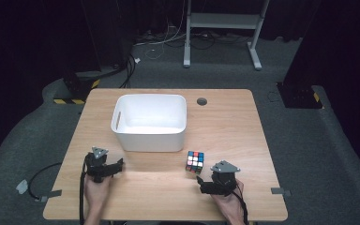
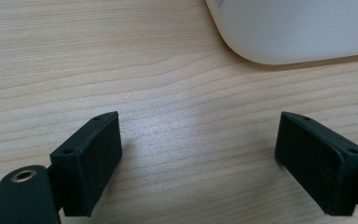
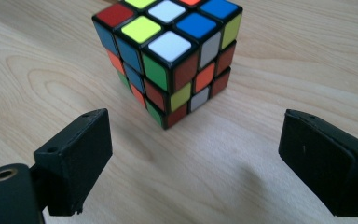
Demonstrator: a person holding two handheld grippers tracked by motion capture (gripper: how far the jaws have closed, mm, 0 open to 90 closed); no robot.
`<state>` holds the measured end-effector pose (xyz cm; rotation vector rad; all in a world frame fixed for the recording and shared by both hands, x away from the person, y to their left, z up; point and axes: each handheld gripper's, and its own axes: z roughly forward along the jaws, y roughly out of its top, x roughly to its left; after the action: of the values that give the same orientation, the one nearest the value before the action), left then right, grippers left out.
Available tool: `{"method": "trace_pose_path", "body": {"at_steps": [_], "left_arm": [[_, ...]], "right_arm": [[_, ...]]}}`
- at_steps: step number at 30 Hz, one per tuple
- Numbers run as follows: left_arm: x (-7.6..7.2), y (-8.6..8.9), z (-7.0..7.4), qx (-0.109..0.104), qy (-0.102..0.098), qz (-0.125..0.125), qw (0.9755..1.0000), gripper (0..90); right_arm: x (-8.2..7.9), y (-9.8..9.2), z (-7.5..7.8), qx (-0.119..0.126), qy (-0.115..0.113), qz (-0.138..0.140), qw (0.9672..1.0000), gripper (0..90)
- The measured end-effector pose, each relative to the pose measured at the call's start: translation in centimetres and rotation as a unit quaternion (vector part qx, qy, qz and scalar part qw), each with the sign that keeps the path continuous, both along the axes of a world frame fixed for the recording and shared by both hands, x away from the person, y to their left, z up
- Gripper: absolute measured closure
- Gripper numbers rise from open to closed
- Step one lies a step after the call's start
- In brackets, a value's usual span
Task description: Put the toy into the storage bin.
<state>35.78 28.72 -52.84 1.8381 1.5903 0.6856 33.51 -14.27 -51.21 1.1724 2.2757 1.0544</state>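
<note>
**Plainly scrambled: the cube rests free on the table**

Right now the puzzle cube (image 3: 168, 60) stands on the wooden table (image 1: 225, 122), one corner edge turned toward the right gripper (image 3: 193, 161). Its body is black, and each face carries a three-by-three grid of mixed stickers: red, yellow, white and blue on top, with green, orange, white and darker red tiles down the sides. It sits flat, apart from everything else, just ahead of the right gripper's jaws, which stand spread wide with nothing between them. From above, the cube lies near the white bin (image 1: 150, 123), off that bin's front right corner. The left gripper (image 2: 198, 163) is also released, jaws wide over bare wood, close to the bin's rounded corner.
</note>
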Motion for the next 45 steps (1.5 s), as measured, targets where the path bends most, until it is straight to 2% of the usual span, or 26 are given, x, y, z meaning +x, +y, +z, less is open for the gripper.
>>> {"method": "trace_pose_path", "body": {"at_steps": [12,23,33,45], "left_arm": [[0.0,0.0,0.0,0.0,0.0,0.0,1.0,14.8],[0.0,0.0,0.0,0.0,0.0,0.0,1.0,14.8],[0.0,0.0,0.0,0.0,0.0,0.0,1.0,14.8],[0.0,0.0,0.0,0.0,0.0,0.0,1.0,14.8]], "right_arm": [[1.2,1.4,0.8,0.001,-0.005,0.007,1.0,9.5],[2.1,2.4,0.7,-0.005,-0.012,0.016,0.9998,9.3],[2.6,3.0,0.9,0.001,-0.02,0.019,0.9996,9.3],[3.4,3.8,0.2,-0.001,-0.023,0.018,0.9996,9.2]]}}
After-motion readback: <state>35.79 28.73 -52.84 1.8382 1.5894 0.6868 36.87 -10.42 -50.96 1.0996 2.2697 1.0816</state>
